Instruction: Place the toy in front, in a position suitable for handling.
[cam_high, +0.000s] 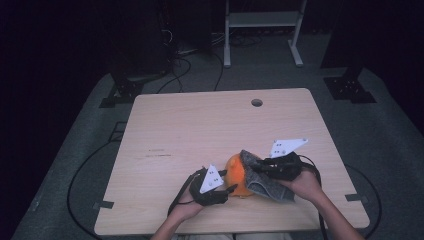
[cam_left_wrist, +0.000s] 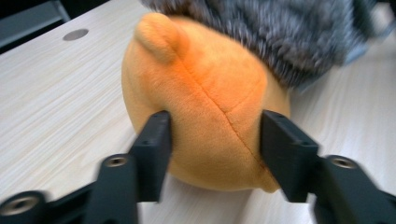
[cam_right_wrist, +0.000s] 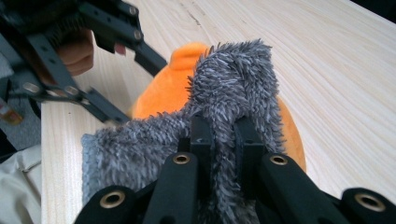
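Grey cloth being drawn over an orange plush toy

The right gripper (cam_right_wrist: 219, 140) pinches the fuzzy grey cloth (cam_right_wrist: 233, 84) tight, draping it over the toy (cam_left_wrist: 205, 107) at the table's (cam_high: 200, 125) near edge. The left gripper (cam_left_wrist: 215, 140), left of the toy, brackets its sides, jaws partly open, barely touching. The toy's face is hidden.

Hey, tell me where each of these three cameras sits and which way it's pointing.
High view: above the person's side, looking forward and down on the table; both forearms and tongs show.
Left gripper view: rides the left tongs, looking along its jaws, which flank the orange plush.
Right gripper view: rides the right tongs, jaws clamped on the grey fuzzy cloth; the other hand shows behind.
Shared: plush and cloth appear in all three.
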